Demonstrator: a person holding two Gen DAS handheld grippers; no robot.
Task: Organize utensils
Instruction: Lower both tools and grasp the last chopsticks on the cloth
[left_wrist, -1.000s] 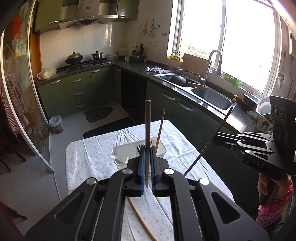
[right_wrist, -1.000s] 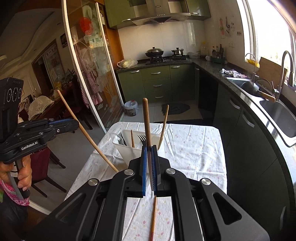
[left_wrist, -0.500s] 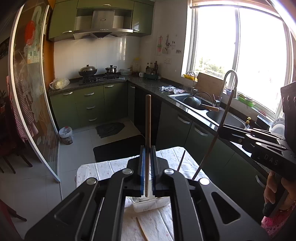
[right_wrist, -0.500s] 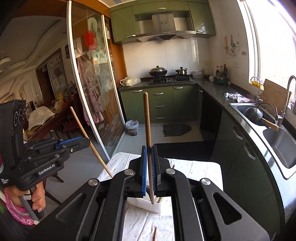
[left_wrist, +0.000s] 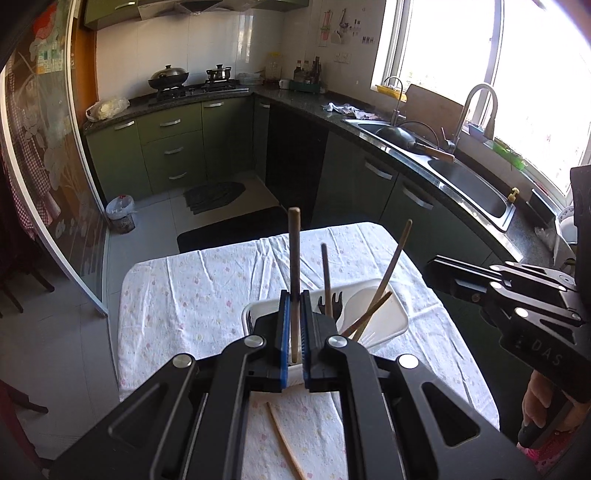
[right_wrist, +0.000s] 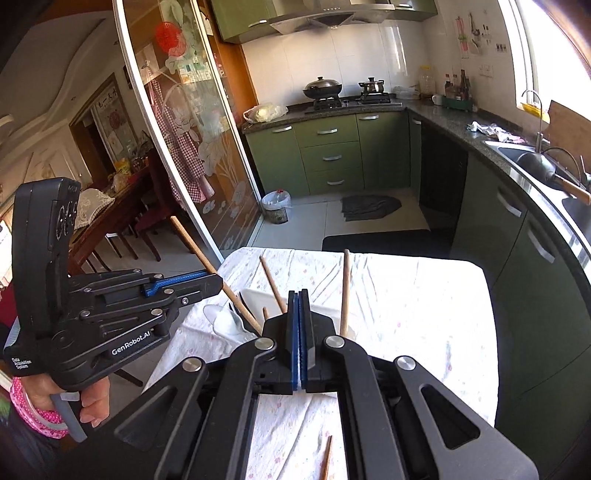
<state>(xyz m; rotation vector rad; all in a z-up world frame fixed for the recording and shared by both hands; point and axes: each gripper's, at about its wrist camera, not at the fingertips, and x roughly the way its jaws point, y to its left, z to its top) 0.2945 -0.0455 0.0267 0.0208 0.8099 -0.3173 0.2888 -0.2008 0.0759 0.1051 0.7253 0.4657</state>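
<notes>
The left gripper (left_wrist: 293, 332) is clamping a wooden chopstick (left_wrist: 294, 258) above the white utensil basket (left_wrist: 391, 317); the right gripper (right_wrist: 298, 328) is sitting closed, empty.

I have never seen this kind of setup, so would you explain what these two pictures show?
There is no robot: a person holds a two-finger gripper in each hand, each with a camera looking along its fingers. One picture comes from the left gripper, the other from the right gripper. The left one is clamped on a wooden chopstick; the right is shut and empty. On the cloth-covered table stands a white basket of utensils, and a loose chopstick lies near it.
</notes>
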